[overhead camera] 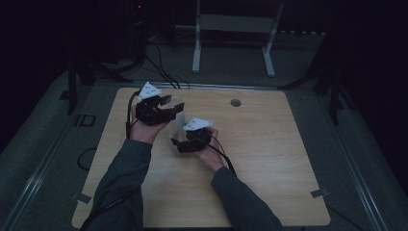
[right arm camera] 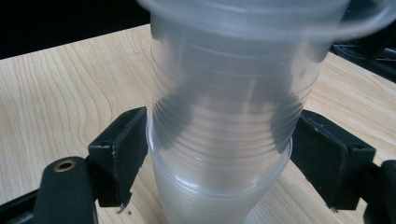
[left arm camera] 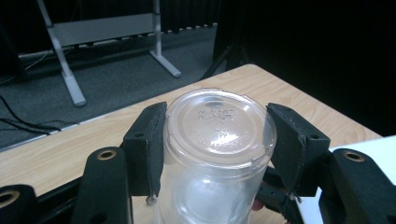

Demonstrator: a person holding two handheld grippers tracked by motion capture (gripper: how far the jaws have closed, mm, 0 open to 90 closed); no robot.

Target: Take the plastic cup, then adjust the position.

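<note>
Clear plastic cups (right arm camera: 224,116), upside down and nested, stand between our two grippers over the left half of the wooden table (overhead camera: 269,159). In the left gripper view, the left gripper (left arm camera: 215,140) has its two black jaws pressed against both sides of the top cup (left arm camera: 217,149), just below its round embossed base, so it is closed on that cup. In the right gripper view, the right gripper (right arm camera: 219,158) sits lower, its jaws on either side of the lower cup (right arm camera: 210,196) at the rim of the one above; the left pad touches the wall, and at the right pad we cannot tell whether there is contact. We count at least two cups, thin, translucent and ribbed with fine rings. From the high view the stack (overhead camera: 179,115) lies between the left gripper (overhead camera: 166,108) on its far left and the right gripper (overhead camera: 179,143) nearer us.
</note>
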